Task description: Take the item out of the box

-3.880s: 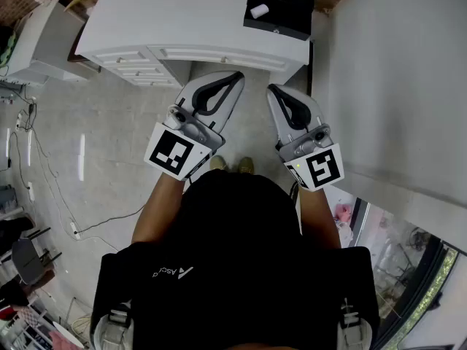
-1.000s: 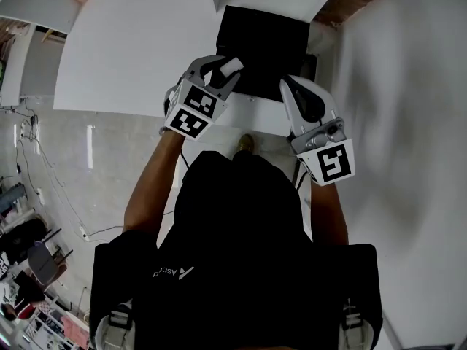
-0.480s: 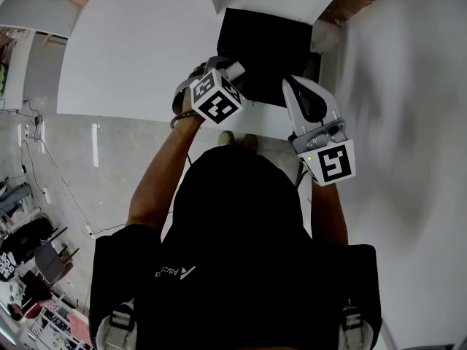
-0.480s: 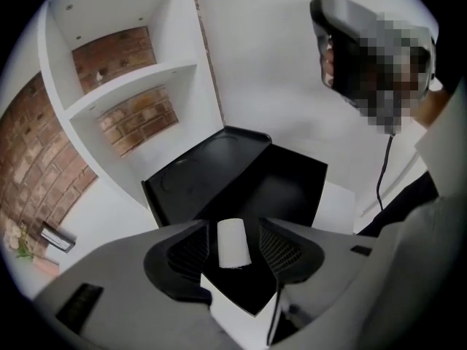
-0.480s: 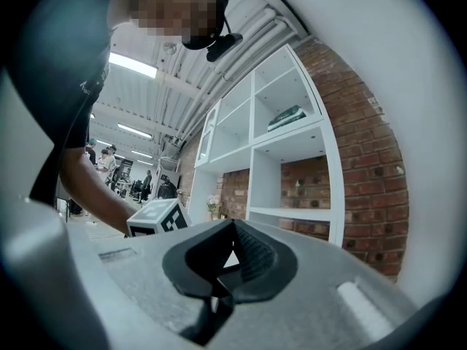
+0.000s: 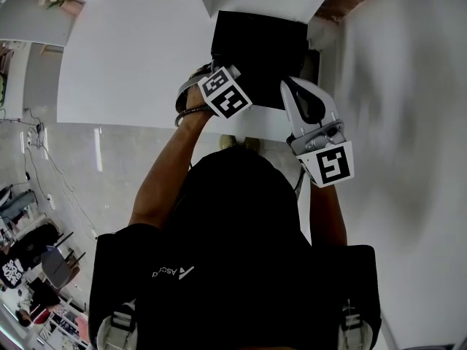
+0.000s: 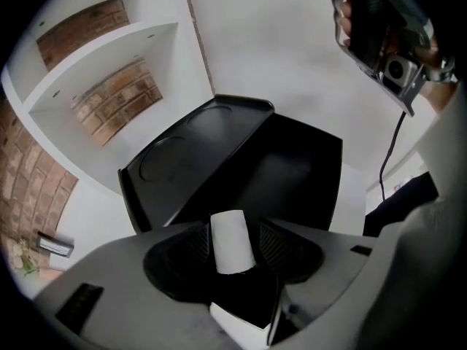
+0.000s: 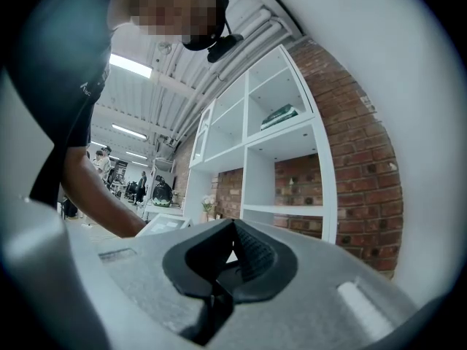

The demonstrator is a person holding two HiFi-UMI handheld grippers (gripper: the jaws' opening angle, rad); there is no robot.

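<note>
Your left gripper [image 7: 230, 233] had swung over the black box [image 6: 263, 46] and spread wide. The white roll [image 7: 232, 248] stood loose between its jaws at the box, awaiting your squeeze.

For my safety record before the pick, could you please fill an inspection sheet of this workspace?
Surface: white table, bare beside the box.
Job's things: black box on the table; white cylinder between the left jaws.
Clutter: nothing seen.
Grippers: left gripper open, pads apart from the cylinder; right gripper shut, empty.
Cables: black cable below the right gripper.
Surroundings: white shelves against a brick wall.
</note>
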